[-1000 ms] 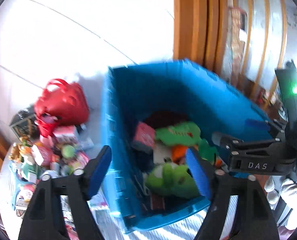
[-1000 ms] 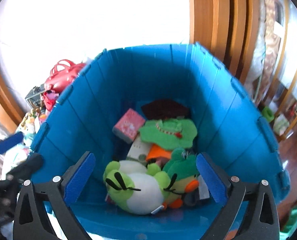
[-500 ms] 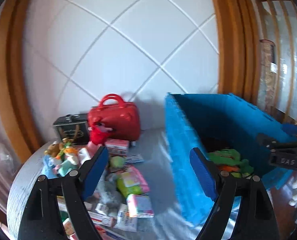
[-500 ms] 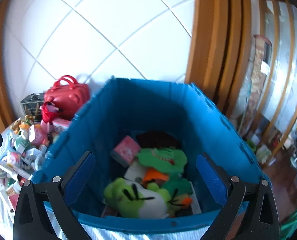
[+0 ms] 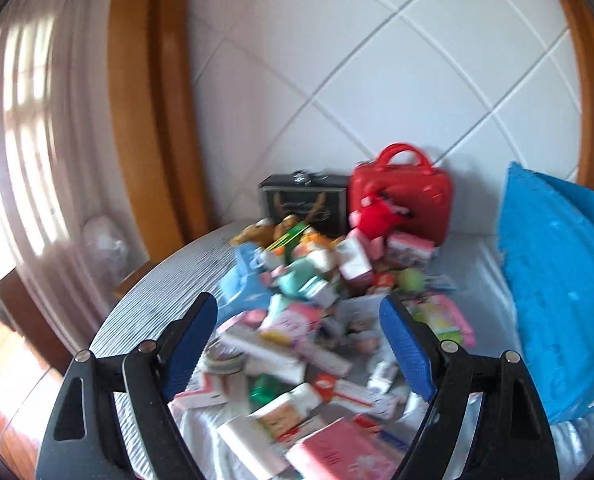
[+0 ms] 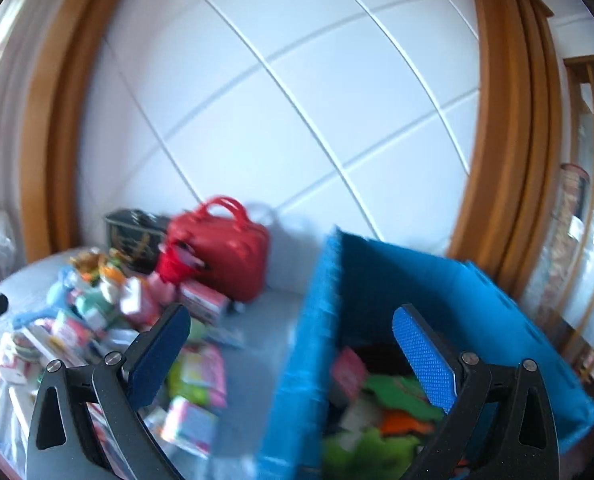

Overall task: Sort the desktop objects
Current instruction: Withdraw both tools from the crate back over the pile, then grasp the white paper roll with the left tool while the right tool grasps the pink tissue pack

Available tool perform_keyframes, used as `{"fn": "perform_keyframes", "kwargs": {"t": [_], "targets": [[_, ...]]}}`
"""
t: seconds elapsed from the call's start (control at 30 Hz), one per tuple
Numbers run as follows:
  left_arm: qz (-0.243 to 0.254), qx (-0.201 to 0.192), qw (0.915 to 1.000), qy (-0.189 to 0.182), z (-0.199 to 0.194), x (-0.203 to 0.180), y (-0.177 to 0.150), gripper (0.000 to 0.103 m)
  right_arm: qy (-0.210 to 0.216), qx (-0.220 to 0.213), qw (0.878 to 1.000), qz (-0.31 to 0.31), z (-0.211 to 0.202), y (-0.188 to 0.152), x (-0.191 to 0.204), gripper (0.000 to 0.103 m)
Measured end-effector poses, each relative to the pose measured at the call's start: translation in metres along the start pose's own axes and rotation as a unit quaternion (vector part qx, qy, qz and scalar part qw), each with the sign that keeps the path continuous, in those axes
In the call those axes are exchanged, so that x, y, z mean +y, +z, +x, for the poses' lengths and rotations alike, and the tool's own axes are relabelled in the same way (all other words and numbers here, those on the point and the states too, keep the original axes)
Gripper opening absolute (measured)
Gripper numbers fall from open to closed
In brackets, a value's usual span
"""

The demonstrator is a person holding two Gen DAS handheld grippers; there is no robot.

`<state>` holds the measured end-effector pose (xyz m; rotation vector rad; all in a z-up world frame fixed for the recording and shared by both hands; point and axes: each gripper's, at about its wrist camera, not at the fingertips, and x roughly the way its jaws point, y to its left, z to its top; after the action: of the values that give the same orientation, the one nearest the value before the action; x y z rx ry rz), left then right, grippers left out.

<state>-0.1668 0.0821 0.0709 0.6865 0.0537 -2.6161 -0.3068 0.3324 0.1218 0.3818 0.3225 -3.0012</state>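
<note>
Now, left tongs point(image 5: 299, 342): I see them spread wide, holding nothing, pile of small boxes and toys point(image 5: 317, 300) directly ahead, centre frame.
Right tongs point(image 6: 293, 354): wide apart, empty, straddling the blue bin point(image 6: 477, 292) wall.
Nearer hand: left, I judge.

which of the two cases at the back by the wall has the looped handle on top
The red case: it has a rounded red looped handle. The black case to its left has only a metal clasp on top.

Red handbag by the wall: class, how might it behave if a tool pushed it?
The red handbag looks hard-shelled and glossy, so probably stiff and slippery. It stands upright on a narrow base, so a high push might tip it.
</note>
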Motion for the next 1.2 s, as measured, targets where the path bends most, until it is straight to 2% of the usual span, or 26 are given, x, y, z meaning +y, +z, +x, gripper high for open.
{"fn": "perform_keyframes", "kwargs": {"t": [0.07,0.13,0.17,0.2,0.3,0.47,0.53,0.73,0.87,0.93,1.0,1.2], "targets": [[-0.012,0.018,0.9996,0.017,0.010,0.025,-0.014,0.083,0.010,-0.028,1.000,-0.005,-0.003,-0.007,0.027,0.103],[-0.022,0.037,0.9988,0.025,0.019,0.043,-0.030,0.083,0.031,-0.029,0.999,-0.017,0.005,-0.022,0.058,0.103],[-0.025,0.045,0.9984,0.024,0.023,0.051,-0.040,0.083,0.051,-0.010,0.998,-0.025,0.013,-0.030,0.070,0.103],[-0.027,0.055,0.9978,0.026,0.028,0.059,-0.050,0.083,0.092,0.034,0.995,-0.033,0.028,-0.043,0.086,0.103],[-0.018,0.085,0.9955,0.038,0.041,0.079,-0.086,0.083,0.160,0.124,0.979,-0.023,0.059,-0.083,0.113,0.103],[-0.061,0.188,0.9800,0.022,0.080,0.102,-0.146,0.083,0.179,0.198,0.962,-0.052,0.080,-0.136,0.139,0.103],[-0.077,0.209,0.9746,0.017,0.092,0.101,-0.159,0.083,0.177,0.220,0.958,-0.054,0.084,-0.151,0.141,0.103],[-0.080,0.238,0.9678,0.005,0.123,0.078,-0.176,0.083,0.198,0.270,0.941,-0.044,0.091,-0.173,0.142,0.103],[-0.060,0.259,0.9639,0.009,0.141,0.058,-0.190,0.083,0.249,0.267,0.930,-0.043,0.073,-0.171,0.153,0.103],[-0.072,0.272,0.9595,-0.001,0.150,0.056,-0.200,0.077,0.281,0.274,0.918,-0.054,0.066,-0.173,0.169,0.103],[-0.095,0.278,0.9557,-0.018,0.151,0.057,-0.202,0.061,0.296,0.289,0.908,-0.064,0.064,-0.178,0.184,0.103],[-0.069,0.278,0.9581,-0.004,0.138,0.066,-0.210,0.048,0.329,0.337,0.879,-0.081,0.069,-0.199,0.219,0.103]]}}
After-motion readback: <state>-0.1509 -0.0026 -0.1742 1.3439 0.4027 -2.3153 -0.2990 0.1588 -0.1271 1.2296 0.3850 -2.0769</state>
